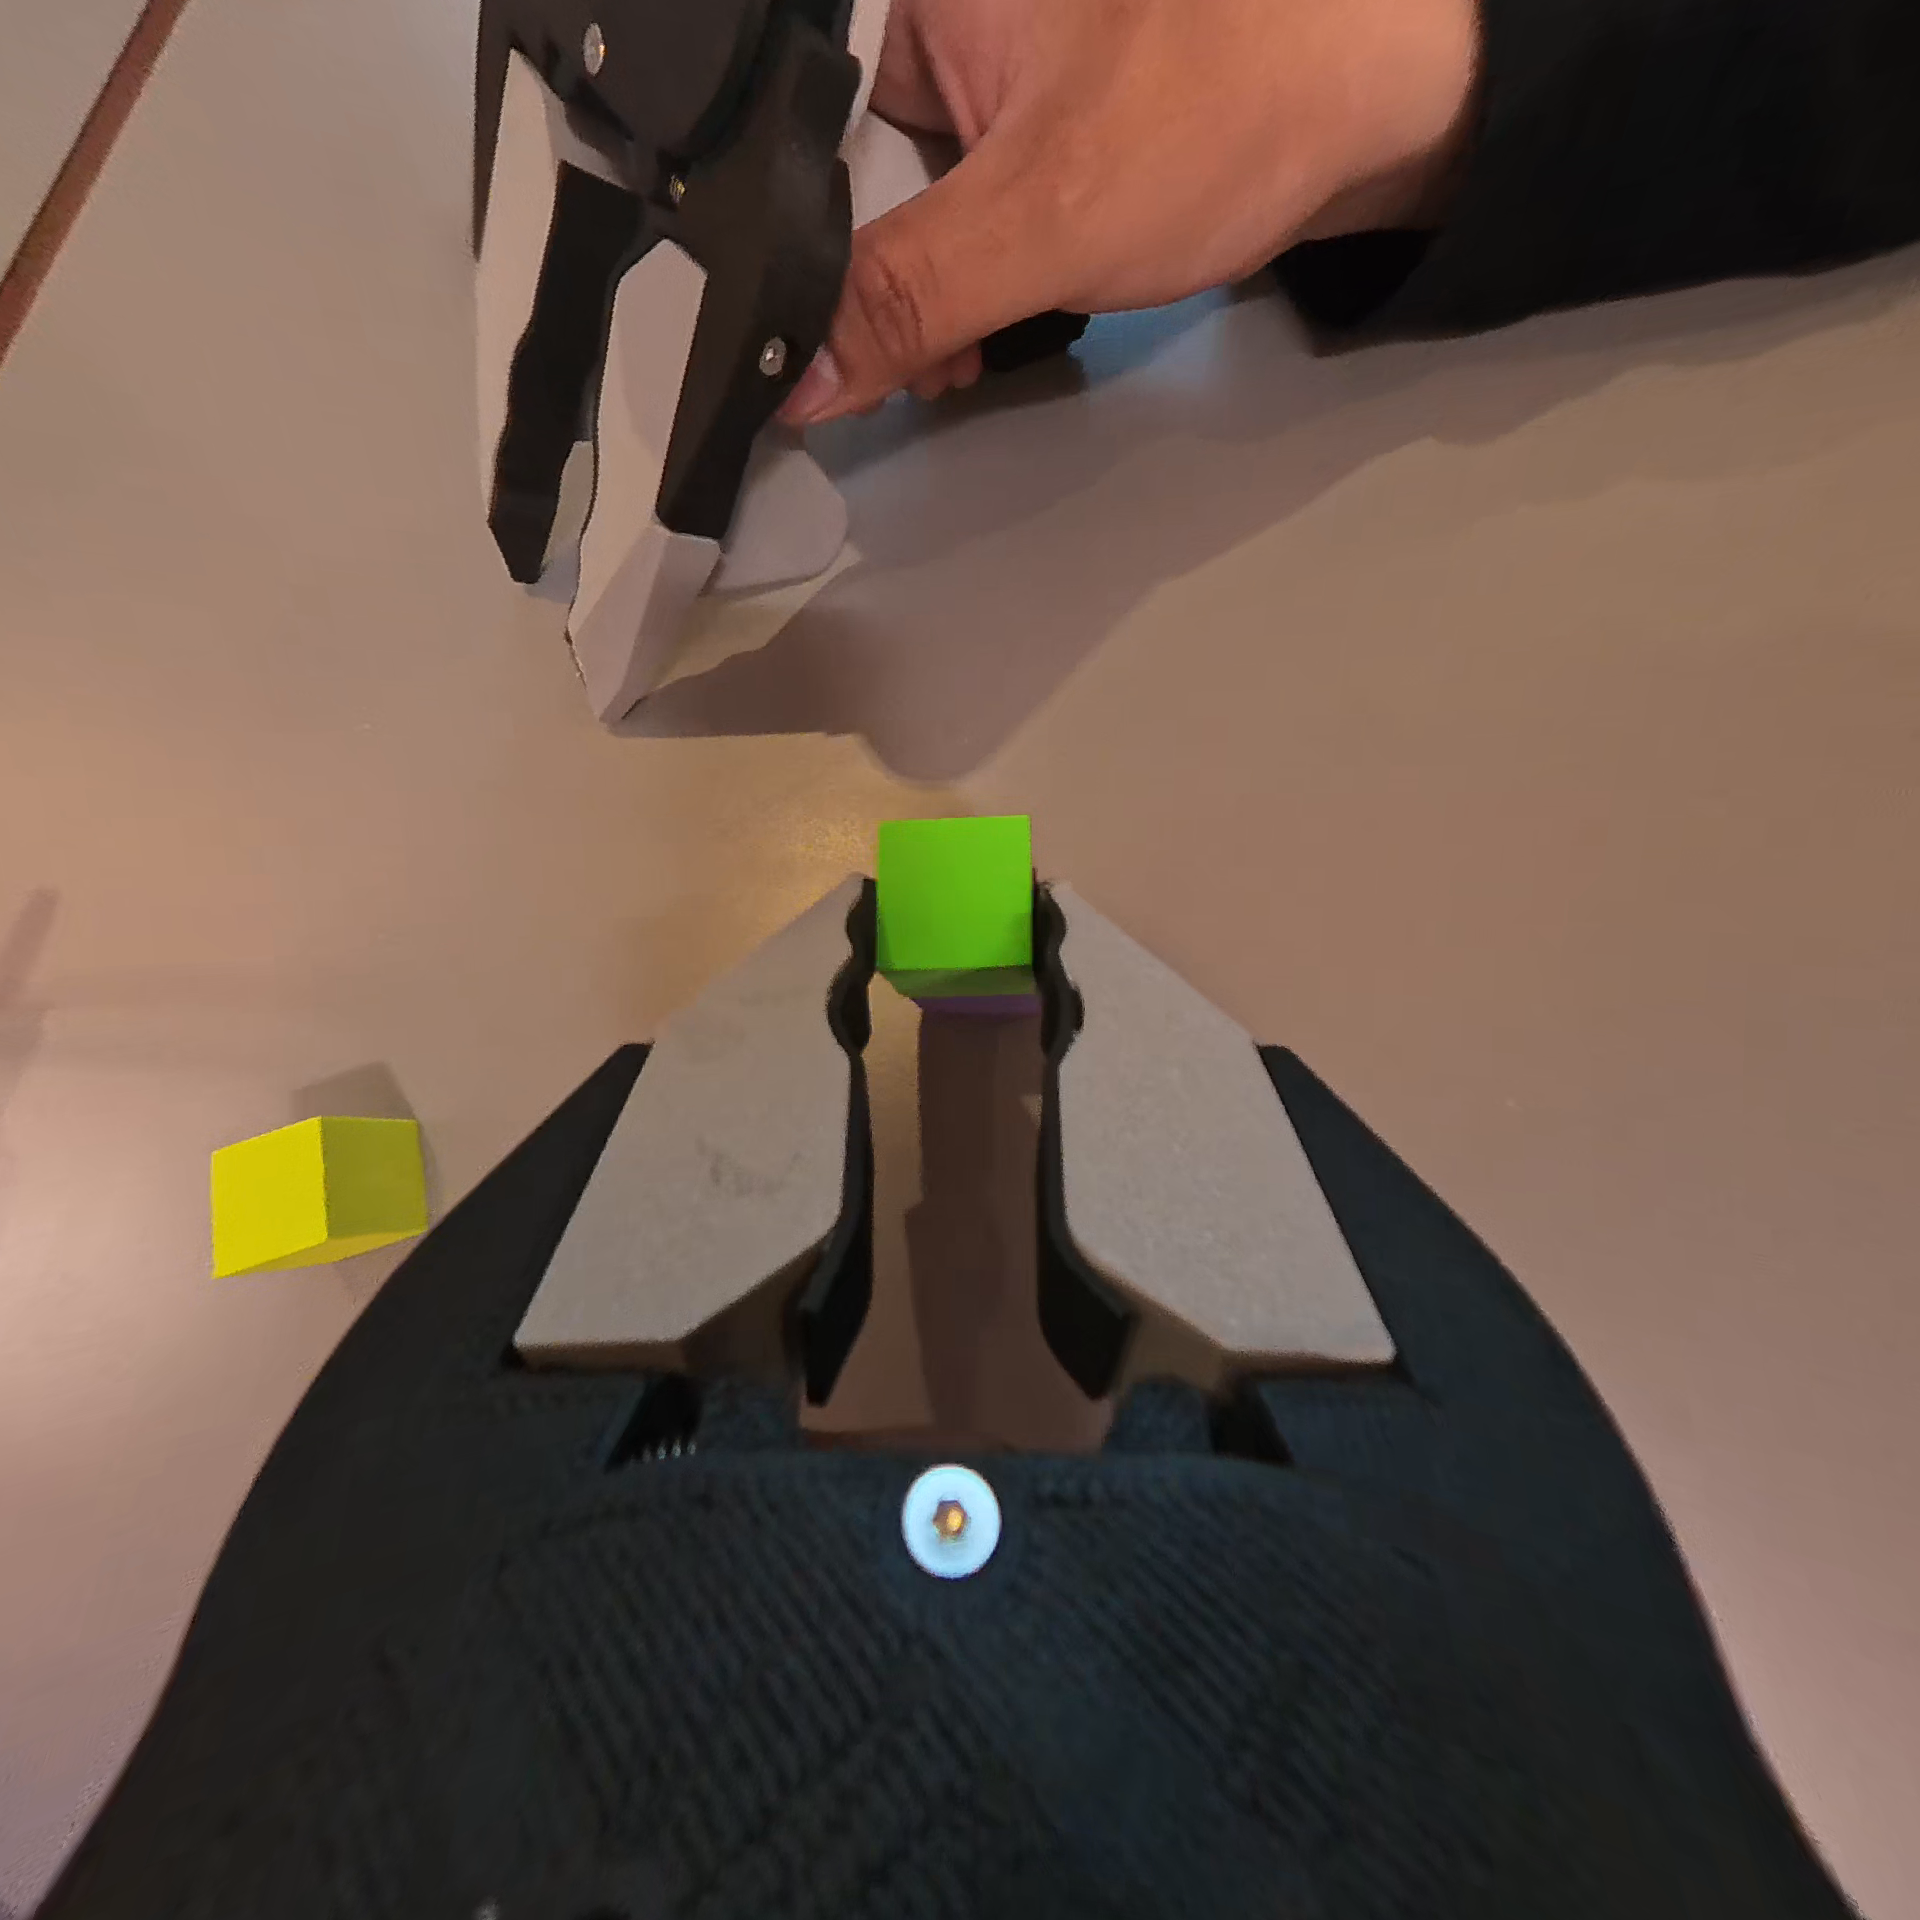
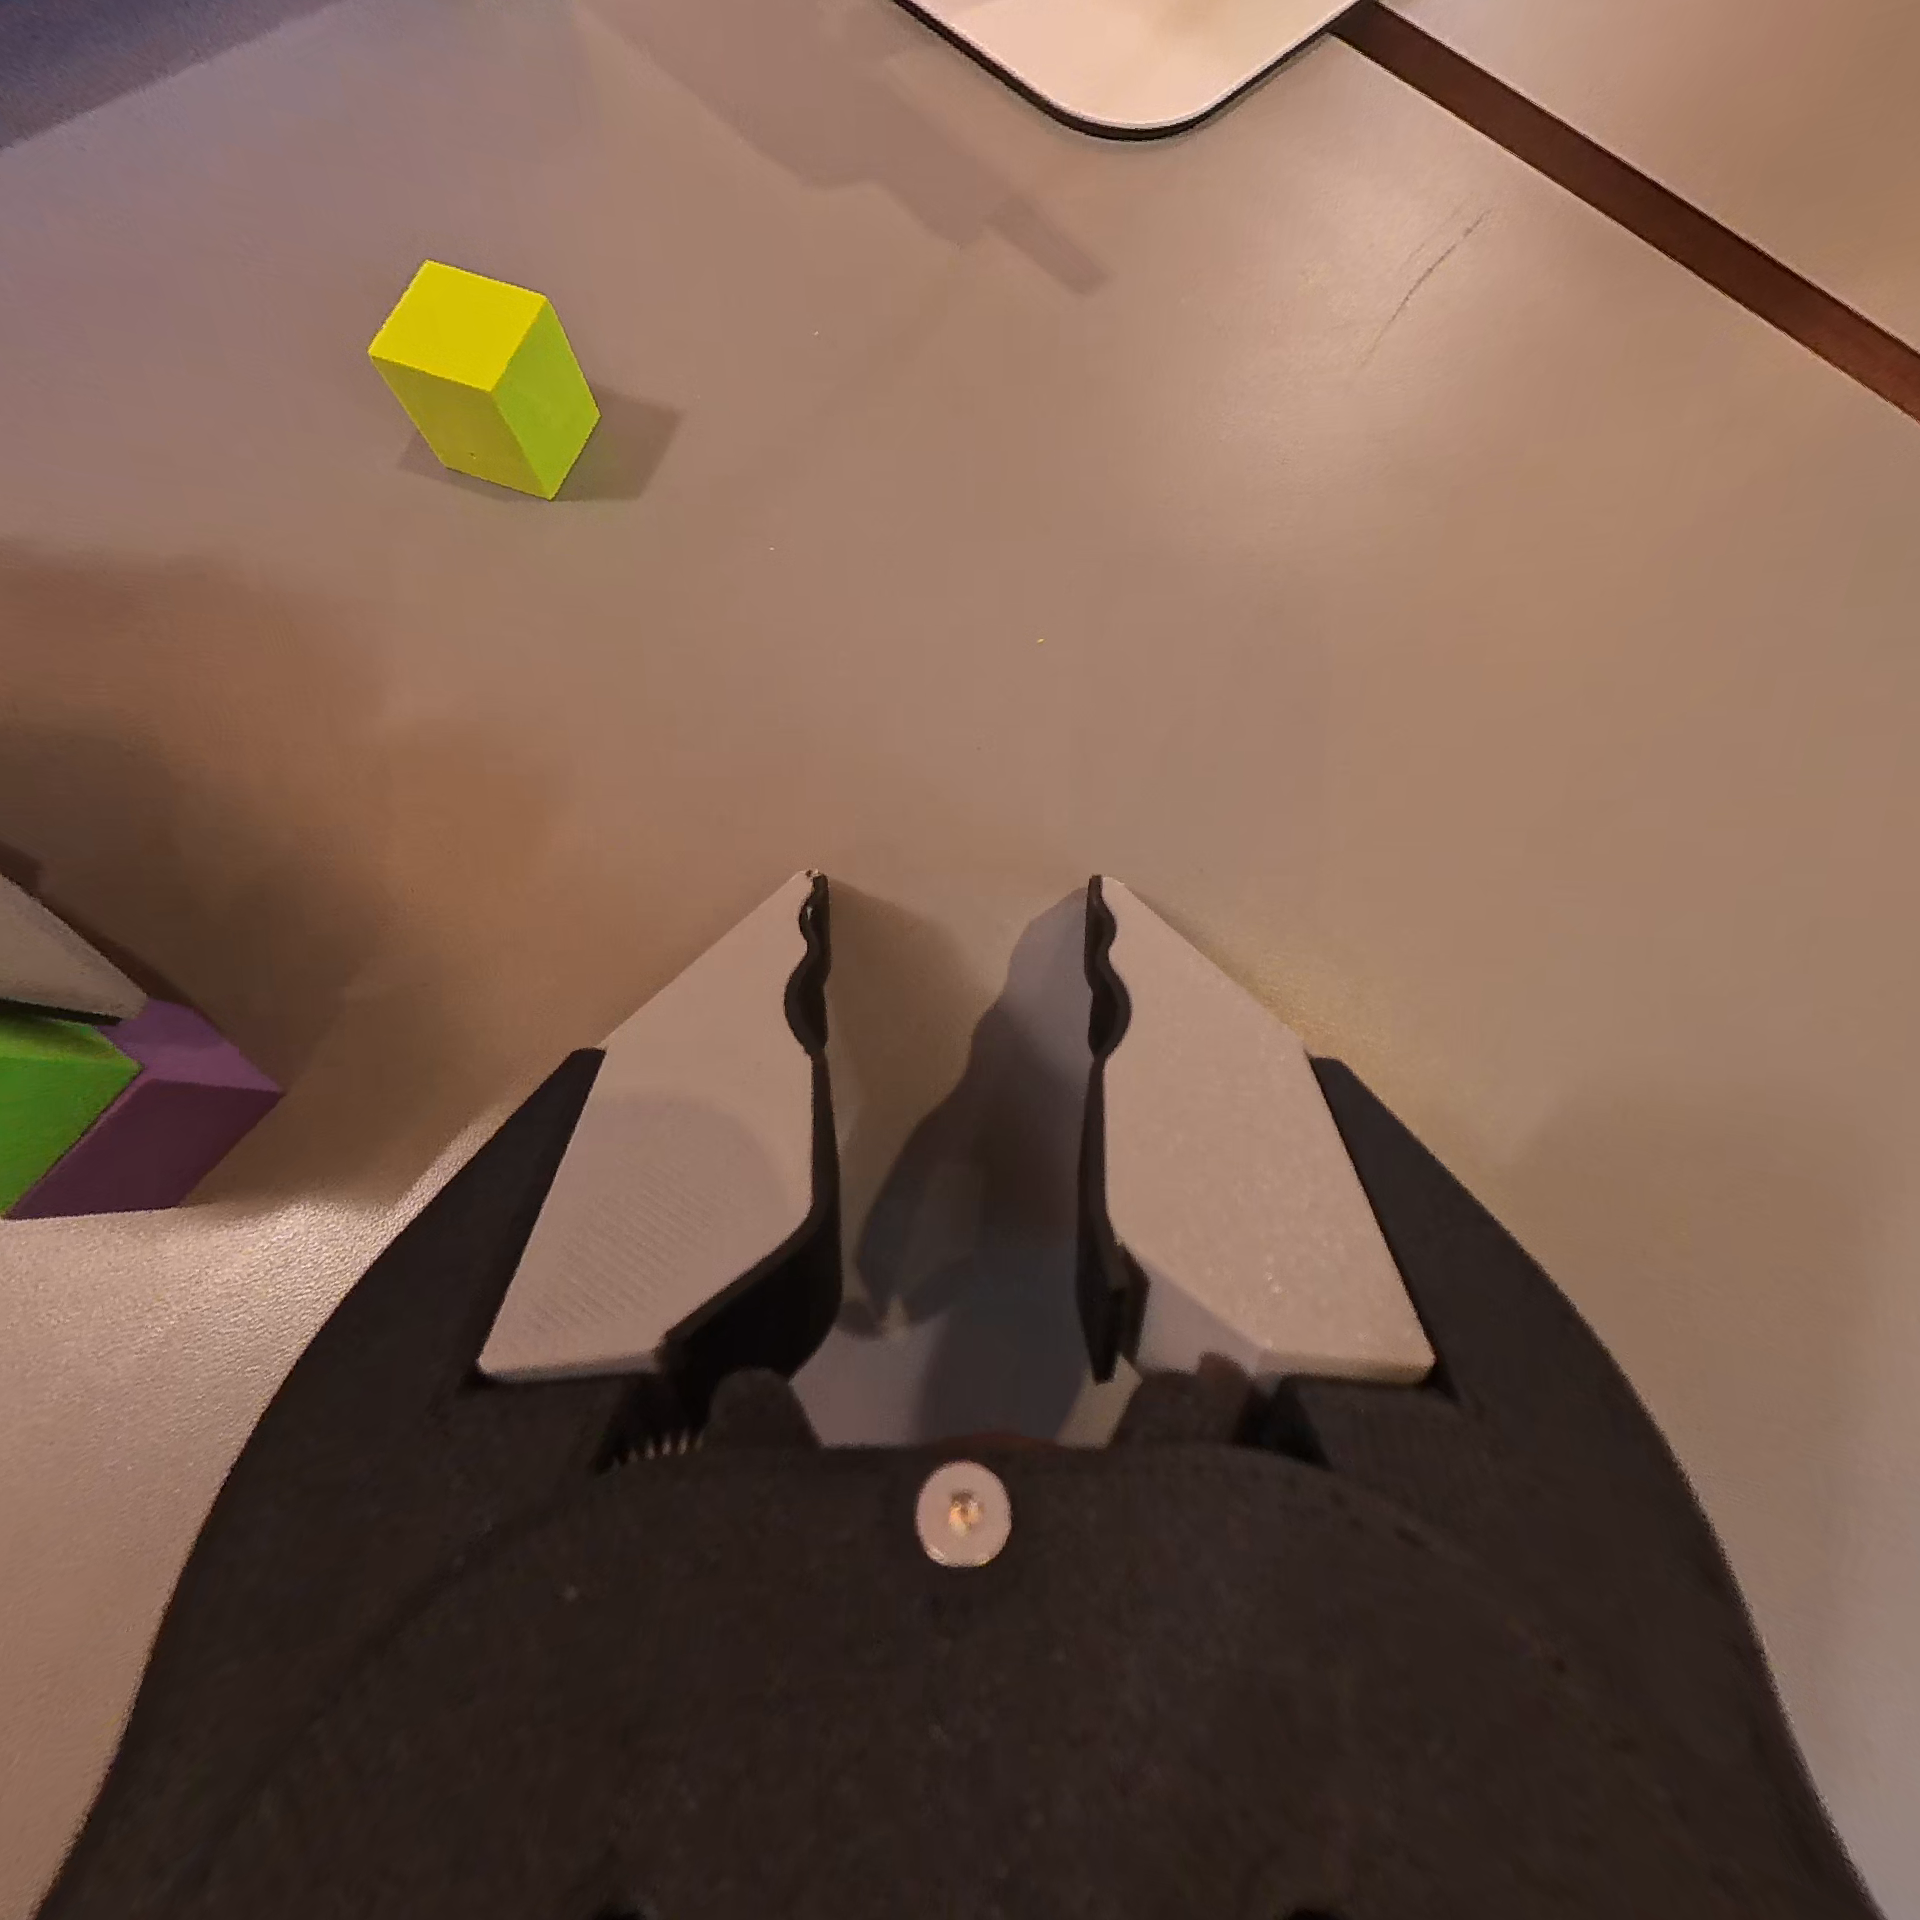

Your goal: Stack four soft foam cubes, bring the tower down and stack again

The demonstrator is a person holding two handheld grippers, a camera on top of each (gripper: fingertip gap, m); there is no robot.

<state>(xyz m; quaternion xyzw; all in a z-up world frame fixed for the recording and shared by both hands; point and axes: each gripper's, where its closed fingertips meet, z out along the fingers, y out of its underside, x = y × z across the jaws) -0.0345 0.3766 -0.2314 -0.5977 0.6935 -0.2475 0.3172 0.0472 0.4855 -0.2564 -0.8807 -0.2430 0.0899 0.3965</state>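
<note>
My left gripper (image 1: pixel 954 914) is shut on a green cube (image 1: pixel 954 894), which sits on top of a purple cube (image 1: pixel 977 1006) on the beige table. Only a sliver of the purple cube shows below it. A yellow cube (image 1: pixel 312 1195) lies alone on the table to the left. My right gripper (image 1: pixel 592 634), held by a hand (image 1: pixel 1091 187), hovers beyond the green cube with its tips near the table. In the right wrist view my right gripper (image 2: pixel 951 894) is open and empty. The yellow cube (image 2: pixel 483 379) lies ahead to its left. The green cube (image 2: pixel 52 1091) and purple cube (image 2: pixel 177 1101) are at the left edge.
A dark brown strip (image 2: pixel 1662 197) runs along the table's far right and also shows in the left wrist view (image 1: pixel 83 177). A white panel with a rounded corner (image 2: pixel 1132 62) lies beyond the table top. A black sleeve (image 1: pixel 1714 156) reaches in from the right.
</note>
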